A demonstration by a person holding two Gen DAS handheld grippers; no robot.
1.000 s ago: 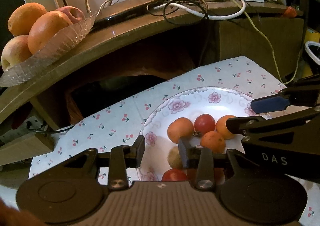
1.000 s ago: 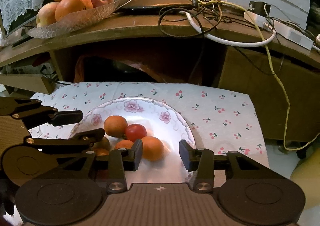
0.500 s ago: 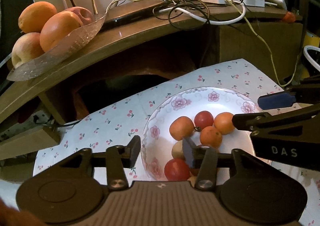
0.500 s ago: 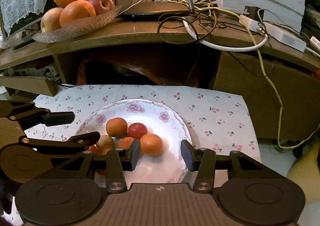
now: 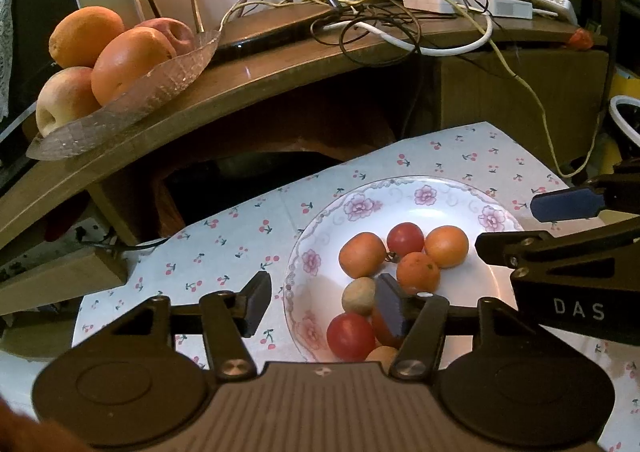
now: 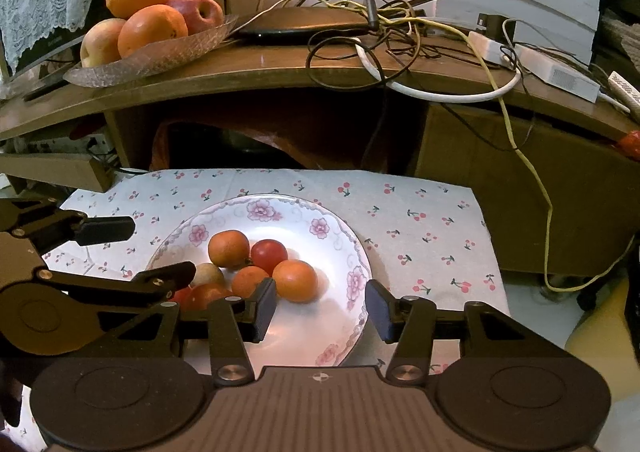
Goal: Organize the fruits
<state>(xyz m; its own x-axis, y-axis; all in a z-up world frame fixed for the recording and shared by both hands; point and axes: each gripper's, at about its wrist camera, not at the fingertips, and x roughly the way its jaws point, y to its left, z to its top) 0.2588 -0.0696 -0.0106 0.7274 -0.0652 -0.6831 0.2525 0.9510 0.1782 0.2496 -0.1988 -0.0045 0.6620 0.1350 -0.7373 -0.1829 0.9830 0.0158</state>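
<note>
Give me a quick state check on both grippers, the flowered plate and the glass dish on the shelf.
Left gripper: open, empty, over the plate's left rim.
Right gripper: open, empty, over the plate's near right part.
Flowered plate: flat on the cherry-print cloth, holding a cluster of small orange and red fruits.
Glass dish: on the wooden shelf, loaded with oranges and apples.
</note>
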